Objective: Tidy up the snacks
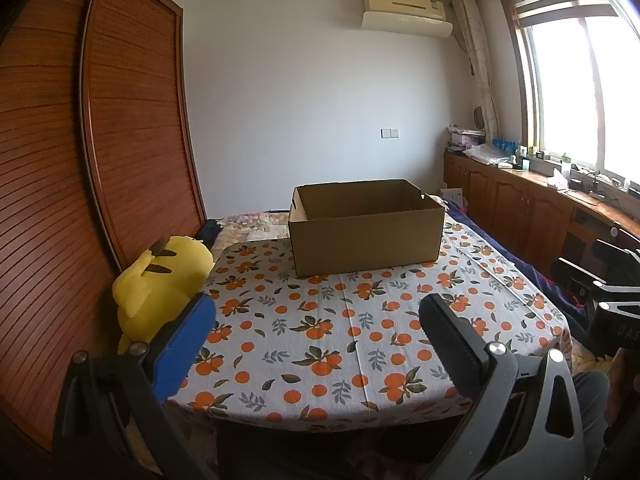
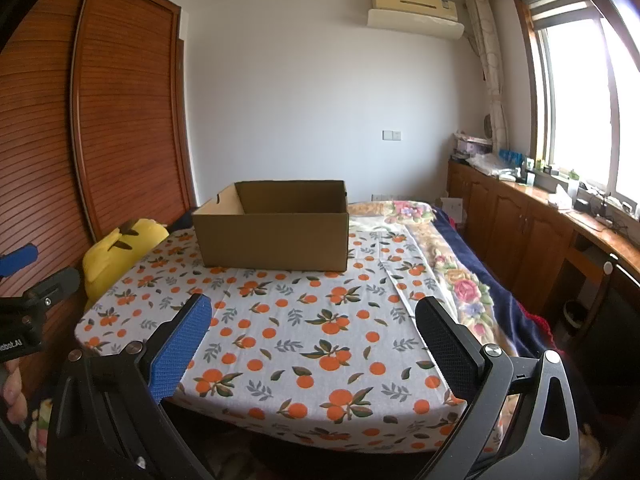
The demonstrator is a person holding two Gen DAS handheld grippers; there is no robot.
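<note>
**Left wrist and right wrist views: one open box, two empty grippers**

Left wrist view takes in one tall wooden wardrobe [image 1: 100, 152] with slatted doors along the left wall, and one long run of wooden cabinets [image 1: 516, 204] under the window on the right, its top crowded with small items too small to name. Between them stands one table [image 1: 320, 360] covered by a white cloth printed with oranges. No snacks can be made out in either view.

One cardboard box [image 1: 366, 240] sits on the far part of the table, its top open, its inside hidden by the near wall. One yellow plush toy [image 1: 160, 280] leans just beside the table's left edge, against the wardrobe.

Two grippers are held above the near edge of the table, well apart from the box. On the left gripper [image 1: 320, 322] the jaws stand spread wide with nothing between them; one finger carries a blue pad, the other a black one. On the right gripper [image 2: 312, 320] the jaws are likewise parted and hold nothing.
</note>
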